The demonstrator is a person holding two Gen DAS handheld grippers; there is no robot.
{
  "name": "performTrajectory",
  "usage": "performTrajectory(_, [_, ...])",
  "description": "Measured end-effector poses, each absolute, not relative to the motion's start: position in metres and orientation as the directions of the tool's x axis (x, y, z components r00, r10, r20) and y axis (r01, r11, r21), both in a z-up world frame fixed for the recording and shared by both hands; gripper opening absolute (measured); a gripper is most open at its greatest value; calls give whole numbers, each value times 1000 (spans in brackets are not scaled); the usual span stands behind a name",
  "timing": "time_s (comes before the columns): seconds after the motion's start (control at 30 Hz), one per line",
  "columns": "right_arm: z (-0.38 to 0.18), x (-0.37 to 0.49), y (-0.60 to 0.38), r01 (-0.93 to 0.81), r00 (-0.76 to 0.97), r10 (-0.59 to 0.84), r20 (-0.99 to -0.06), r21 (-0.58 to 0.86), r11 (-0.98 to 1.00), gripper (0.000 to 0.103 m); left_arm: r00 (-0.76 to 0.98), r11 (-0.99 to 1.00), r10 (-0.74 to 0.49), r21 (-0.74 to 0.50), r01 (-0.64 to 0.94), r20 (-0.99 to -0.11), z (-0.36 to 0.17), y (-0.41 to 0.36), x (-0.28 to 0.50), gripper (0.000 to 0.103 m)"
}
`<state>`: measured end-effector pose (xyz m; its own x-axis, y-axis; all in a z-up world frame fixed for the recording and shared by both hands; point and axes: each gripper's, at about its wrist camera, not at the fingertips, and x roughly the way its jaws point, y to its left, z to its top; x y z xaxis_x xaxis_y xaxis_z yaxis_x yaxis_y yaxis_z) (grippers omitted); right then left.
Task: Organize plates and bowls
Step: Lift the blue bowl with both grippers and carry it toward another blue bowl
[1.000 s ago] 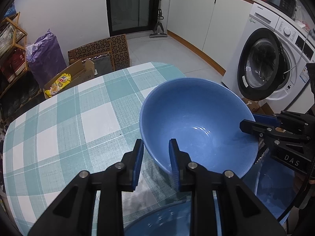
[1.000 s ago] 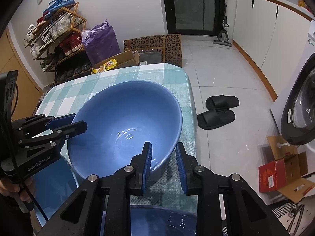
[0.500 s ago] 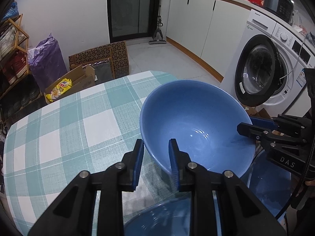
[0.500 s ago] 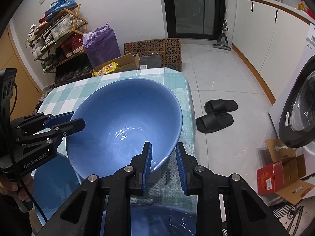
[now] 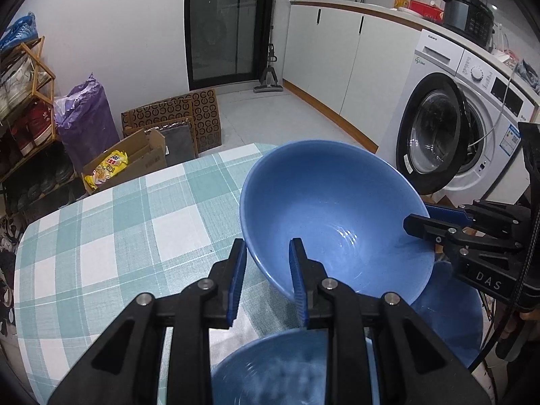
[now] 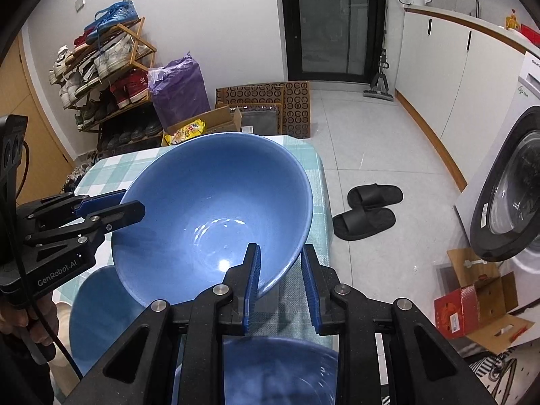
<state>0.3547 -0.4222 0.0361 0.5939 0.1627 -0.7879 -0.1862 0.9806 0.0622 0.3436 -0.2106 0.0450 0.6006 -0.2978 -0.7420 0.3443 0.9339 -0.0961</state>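
Both hand-held grippers were clenched on one large blue bowl, sharing its weight. The left hand-held gripper pinched the rim nearest it, one pad inside the wall and one outside. The right hand-held gripper did the same on the opposite side of the rim. The bowl hung clear of the checked counter, tilted with its mouth toward the cameras.

The step in hand looked like the carry: lifted, not yet set down. Directly below the left hand-held gripper sat a second blue bowl. A flatter blue dish, probably a plate, lay beneath the held bowl's left-held side.

Next, the pair would need to level the bowl, centre it over whichever piece it nests with, and lower together before letting go.
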Motion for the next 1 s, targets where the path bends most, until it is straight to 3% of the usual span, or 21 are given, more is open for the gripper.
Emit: performTrajectory(1.0, [131,261,-408,-234,688,184,-702,26,972,25,695,935,-314,-82,346,-647,113,-182,268,24])
